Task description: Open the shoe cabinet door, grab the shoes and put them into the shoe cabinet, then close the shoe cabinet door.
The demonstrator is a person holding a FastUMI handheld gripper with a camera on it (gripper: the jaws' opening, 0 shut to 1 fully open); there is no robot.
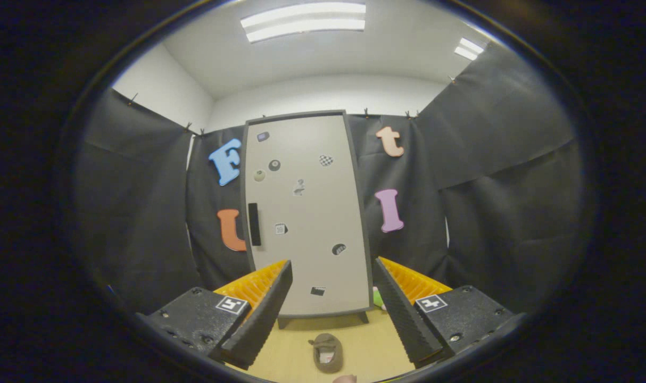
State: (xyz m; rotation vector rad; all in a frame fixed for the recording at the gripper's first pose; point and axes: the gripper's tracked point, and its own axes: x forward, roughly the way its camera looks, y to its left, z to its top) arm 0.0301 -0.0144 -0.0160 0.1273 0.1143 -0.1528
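Observation:
The shoe cabinet (307, 213) stands upright against the black back wall, well beyond my fingers. Its pale door with a dark frame is closed, and a black vertical handle (254, 224) sits near the door's left edge. Several small stickers dot the door. A dark brown shoe (327, 352) lies on the wooden floor (371, 340) between my fingers, its opening facing up. My gripper (333, 308) is open, with nothing between the two black ribbed fingers (264, 314).
A small green and pink object (378, 298) lies on the floor at the cabinet's lower right corner, half hidden by my right finger. A bit of a pinkish thing (345, 379) shows just near the shoe. Black cloth walls close in on both sides.

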